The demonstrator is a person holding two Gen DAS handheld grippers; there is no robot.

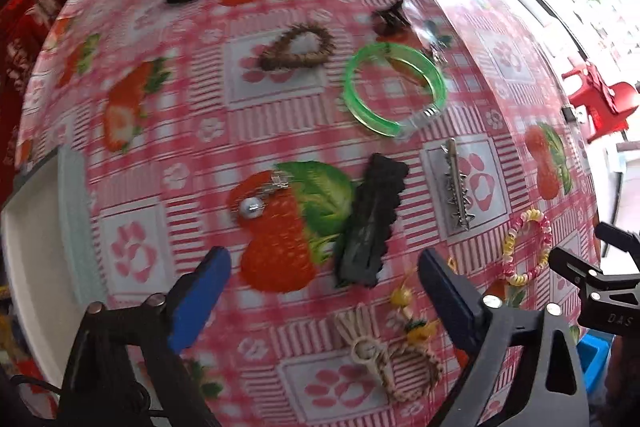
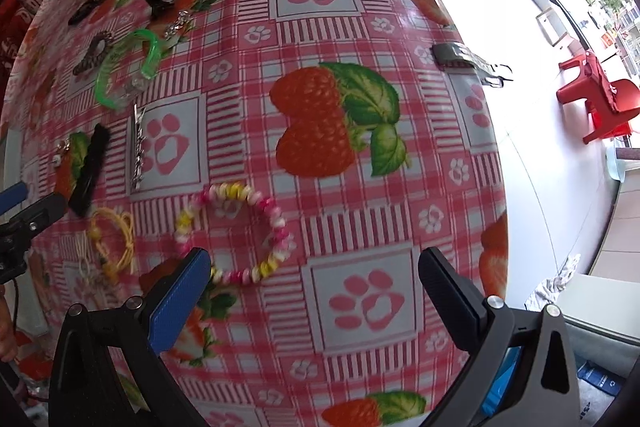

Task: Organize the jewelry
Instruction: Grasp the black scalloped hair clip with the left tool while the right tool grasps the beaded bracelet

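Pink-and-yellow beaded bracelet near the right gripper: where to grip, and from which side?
Likely from straight above. The beaded bracelet lies flat as an open ring on the tablecloth, so put one finger inside and one outside its near arc and pinch across the bead strand. The right gripper is open beside it.

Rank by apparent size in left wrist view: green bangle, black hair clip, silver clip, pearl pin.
1. green bangle
2. black hair clip
3. silver clip
4. pearl pin
Bangle lies farther, so truly largest.

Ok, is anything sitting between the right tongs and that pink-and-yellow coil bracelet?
Nothing visible. The right tongs are open above the tablecloth, and the pink-and-yellow coil bracelet lies flat just ahead, its near edge beside the blue finger.
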